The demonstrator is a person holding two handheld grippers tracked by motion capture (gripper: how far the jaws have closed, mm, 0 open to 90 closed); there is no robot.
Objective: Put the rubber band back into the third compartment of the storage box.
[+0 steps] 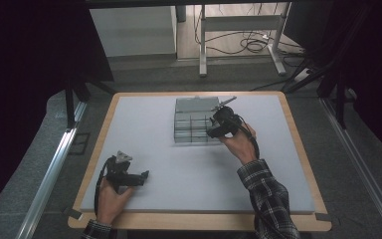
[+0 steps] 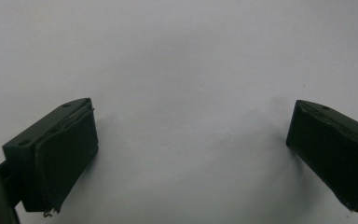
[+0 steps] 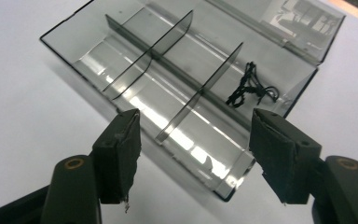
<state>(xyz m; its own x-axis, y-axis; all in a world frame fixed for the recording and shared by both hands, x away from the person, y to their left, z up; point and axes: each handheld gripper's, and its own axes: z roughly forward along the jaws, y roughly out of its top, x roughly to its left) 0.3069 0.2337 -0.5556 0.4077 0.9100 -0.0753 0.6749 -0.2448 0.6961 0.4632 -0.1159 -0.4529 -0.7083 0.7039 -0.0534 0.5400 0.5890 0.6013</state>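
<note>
Covering most of the wooden-edged desk [image 1: 298, 149], a smooth pale grey mat [image 1: 189, 174] carries a clear plastic compartment box [image 1: 195, 121] just past centre, its lid thrown open at the far side and thin dividers splitting it into cells. Right hand-held gripper [image 3: 193, 140], at the box's 3 o'clock edge, has its padded black jaws apart over the near corner, gripping nothing. A small black wire tangle [image 3: 249, 88] lies in one cell, while the left hand-held gripper [image 1: 144, 175] rests at the box's 7 o'clock, jaws wide over bare mat.
</note>
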